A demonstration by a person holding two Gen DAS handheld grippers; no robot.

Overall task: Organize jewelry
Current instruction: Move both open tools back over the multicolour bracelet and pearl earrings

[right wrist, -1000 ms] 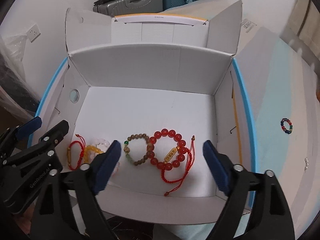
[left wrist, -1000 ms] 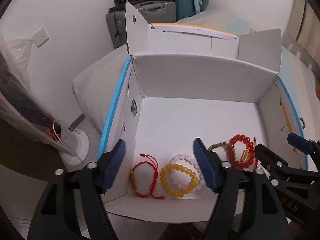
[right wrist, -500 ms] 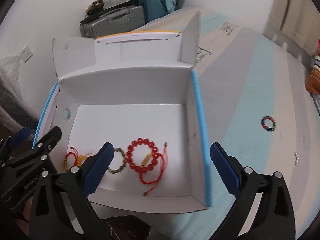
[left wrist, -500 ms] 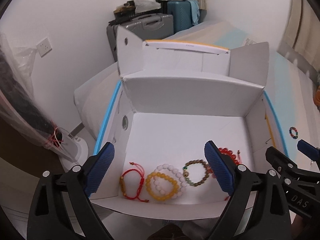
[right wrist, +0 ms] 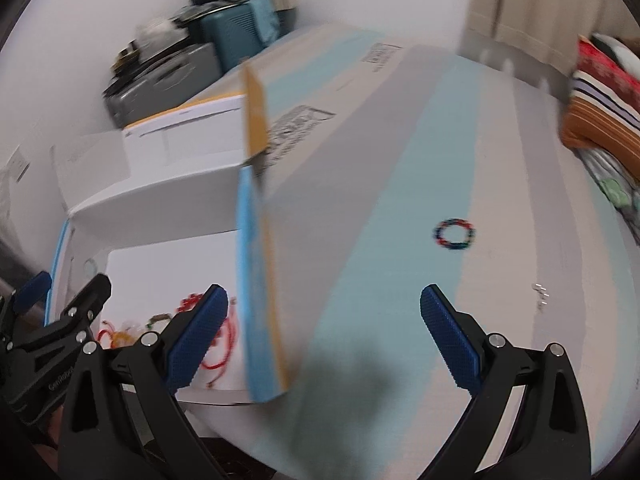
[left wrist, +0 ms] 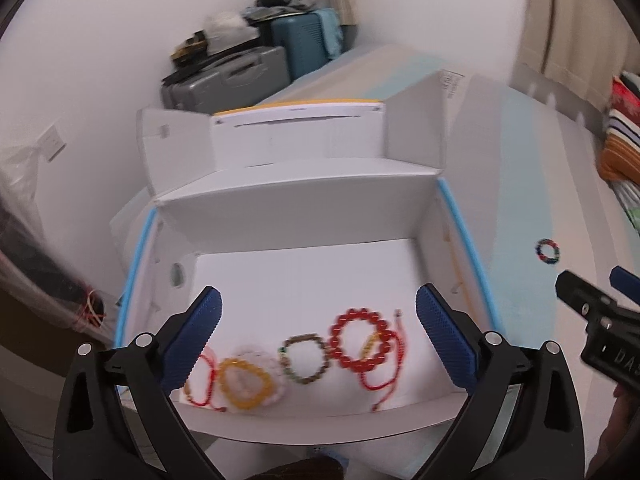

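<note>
White walls are closing in a small bedroom, and a bed (right wrist: pixel 400 168) covered in grey and pale blue stripes is filling most of the right wrist view. On that cover a multicoloured bead bracelet (right wrist: pixel 455 233) is lying flat and alone, well apart from the box; the left wrist view is catching it too (left wrist: pixel 547 251), just beyond the box's right wall. A few tiny pale beads (right wrist: pixel 540 292) are lying further right on the cover.

An open white cardboard box (left wrist: pixel 304 208) with blue edging is sitting at the near end of the bed, flaps standing up. Along the front of its floor a row of bracelets is lying side by side: a thin red cord bracelet (left wrist: pixel 200 380) at the left, a yellow bead bracelet (left wrist: pixel 244 384) overlapping a white bead bracelet (left wrist: pixel 260 360), a brown bead bracelet (left wrist: pixel 306 358), and a red bead bracelet (left wrist: pixel 362 340) resting over a red braided cord (left wrist: pixel 390 372). Motion blur is softening them all.

The left gripper (left wrist: pixel 318 332) is hovering over the front of the box, blue pads spread wide and grasping nothing. The right gripper (right wrist: pixel 324 334) is hanging over the bed beside the box's right wall, fingers likewise wide apart and empty, with the multicoloured bracelet lying ahead of it.

Grey and teal suitcases (left wrist: pixel 248 72) are standing stacked in the far corner, folded striped bedding (right wrist: pixel 600 104) is lying at the far right, and a wall socket (left wrist: pixel 54 144) is showing at the left.
</note>
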